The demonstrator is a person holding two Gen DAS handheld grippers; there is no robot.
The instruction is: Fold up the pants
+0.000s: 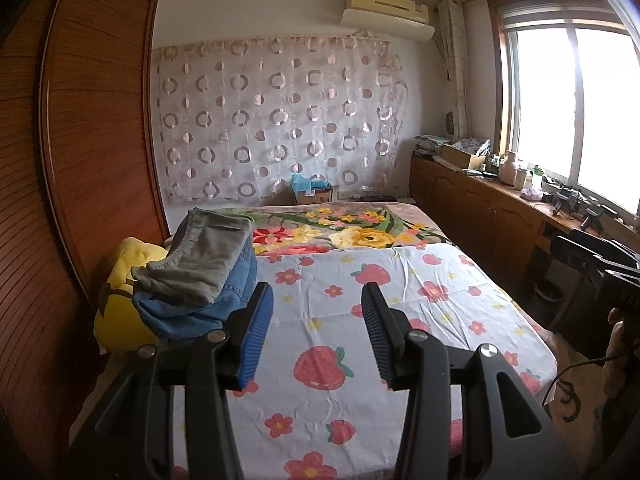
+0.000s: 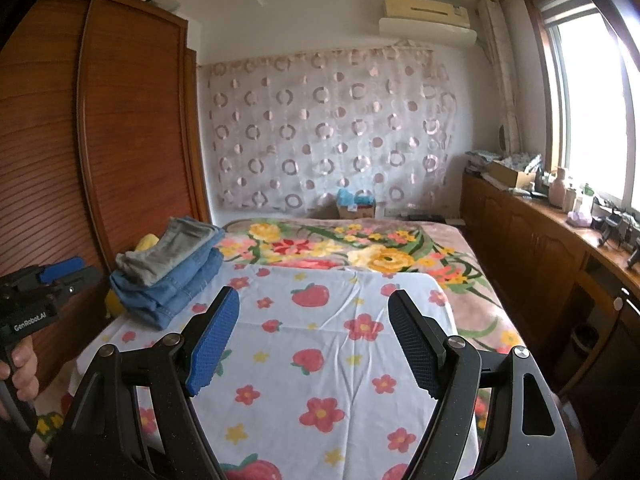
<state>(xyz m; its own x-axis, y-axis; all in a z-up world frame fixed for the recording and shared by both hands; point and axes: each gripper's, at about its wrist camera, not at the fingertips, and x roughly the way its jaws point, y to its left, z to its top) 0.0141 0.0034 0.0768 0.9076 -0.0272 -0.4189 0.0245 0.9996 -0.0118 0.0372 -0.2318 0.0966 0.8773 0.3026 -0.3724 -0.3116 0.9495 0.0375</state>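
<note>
Both views look along the bed (image 1: 400, 280), covered near the camera by a strawberry-and-flower sheet (image 2: 340, 344) and farther up by a floral blanket (image 1: 352, 228); no loose pants lie on the sheet; the only pants in sight are a folded stack at the bed's left edge.

In the left wrist view the stack sits at middle left, just up and left of the left tool (image 1: 316, 328); a grey-green pair (image 1: 208, 256) lies on top of blue denim (image 1: 192, 312), with a yellow plush (image 1: 120, 300) behind and below it against the wooden wardrobe (image 1: 80, 160). The left tool is spread with nothing between its blue pads (image 1: 256, 340); its left finger stands close to the denim's near corner, whether touching I cannot tell.

In the right wrist view the same stack lies at middle left, well apart from the right tool (image 2: 314, 340), which is spread wide and empty over bare sheet; so the left hand (image 2: 20, 364) is the nearer one by my judgement.

The stack's long axis runs from lower left to upper right in both frames, roughly along the bed's length; the grey pair's bunched end faces the lower left, toward the camera, and its flatter end points away toward the curtained wall (image 2: 328, 132).

Any reach for the stack would go left and slightly forward.
</note>
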